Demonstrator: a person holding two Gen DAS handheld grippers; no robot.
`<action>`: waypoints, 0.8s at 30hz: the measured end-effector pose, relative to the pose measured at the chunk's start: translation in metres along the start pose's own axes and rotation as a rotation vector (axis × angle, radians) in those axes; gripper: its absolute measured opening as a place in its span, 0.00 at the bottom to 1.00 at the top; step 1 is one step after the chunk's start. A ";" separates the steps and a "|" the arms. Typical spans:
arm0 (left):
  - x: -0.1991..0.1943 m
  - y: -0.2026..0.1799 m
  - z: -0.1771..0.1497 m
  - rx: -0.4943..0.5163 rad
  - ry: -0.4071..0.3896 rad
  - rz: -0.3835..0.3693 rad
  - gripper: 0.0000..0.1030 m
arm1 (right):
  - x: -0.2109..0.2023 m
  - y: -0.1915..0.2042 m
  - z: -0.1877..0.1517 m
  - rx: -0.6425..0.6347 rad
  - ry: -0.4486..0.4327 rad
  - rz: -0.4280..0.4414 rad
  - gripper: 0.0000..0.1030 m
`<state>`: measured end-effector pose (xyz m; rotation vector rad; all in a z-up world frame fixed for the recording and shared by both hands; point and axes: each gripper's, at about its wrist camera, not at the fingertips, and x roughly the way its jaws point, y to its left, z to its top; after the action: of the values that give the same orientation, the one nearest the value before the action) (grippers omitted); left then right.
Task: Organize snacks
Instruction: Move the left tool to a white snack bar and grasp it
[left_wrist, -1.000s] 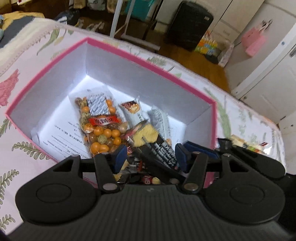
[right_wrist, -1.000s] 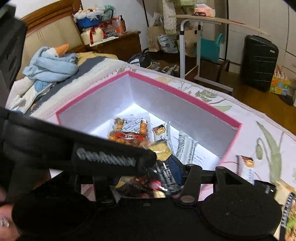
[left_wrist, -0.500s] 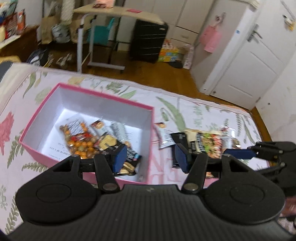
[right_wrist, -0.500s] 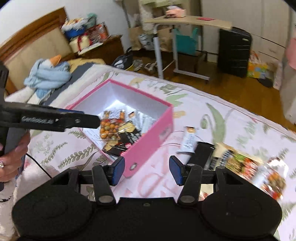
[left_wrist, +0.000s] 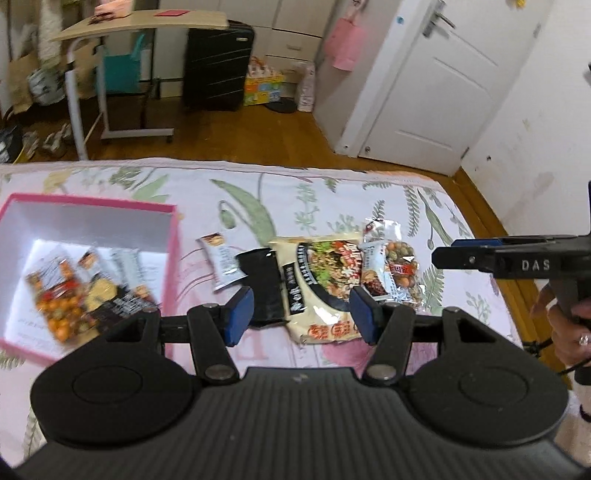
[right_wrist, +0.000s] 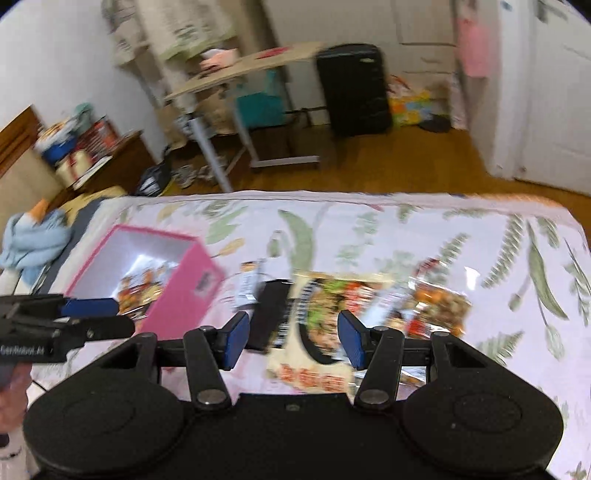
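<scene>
**Snack Sorting: Both Grippers Empty, Loose Packets Remaining on Bed**

The pink box (left_wrist: 168, 266) sits on the floral bedspread (left_wrist: 295, 192) with its lid off. It holds several packets, among them a bag of orange coated nuts (left_wrist: 55, 295) and a dark wrapper (left_wrist: 122, 302). Blur prevents a count.

Four items lie outside the box, in a row to its right. Nearest is a small white bar packet (left_wrist: 221, 266), just beside the box wall. Next come a black packet (left_wrist: 264, 284), a large cream noodle bag (left_wrist: 321, 284) overlapping it, and a clear mixed-nut packet (left_wrist: 391, 266) touching the noodle bag's far edge.

The left gripper (left_wrist: 301, 314) is spread wide and grasps nothing. It hovers above the black packet and the noodle bag. The right gripper (right_wrist: 291, 339) is likewise released and empty, and is poised over much the same spot. Its view is heavily smeared by motion.

Assessment: the task appears partly done, and the step in hand is the approach for the next pickup. The next move calls for choosing one packet, most plausibly the black one or the noodle bag, then descending and closing on an edge. The overlap between those two risks dragging both. The two grippers are converging on one area, so one should give way.
</scene>
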<state>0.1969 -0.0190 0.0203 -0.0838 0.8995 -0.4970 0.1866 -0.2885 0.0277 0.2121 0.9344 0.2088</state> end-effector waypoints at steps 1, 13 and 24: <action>0.007 -0.004 0.000 0.010 -0.001 0.001 0.55 | 0.004 -0.007 -0.002 0.016 0.001 0.001 0.57; 0.123 -0.049 0.023 0.020 0.078 -0.072 0.55 | 0.051 -0.070 -0.040 0.003 -0.078 -0.146 0.57; 0.218 -0.061 0.006 -0.056 0.157 -0.152 0.53 | 0.104 -0.095 -0.046 -0.005 0.070 -0.038 0.52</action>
<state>0.2908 -0.1711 -0.1179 -0.1665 1.0655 -0.6264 0.2176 -0.3481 -0.1047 0.1837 1.0061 0.1845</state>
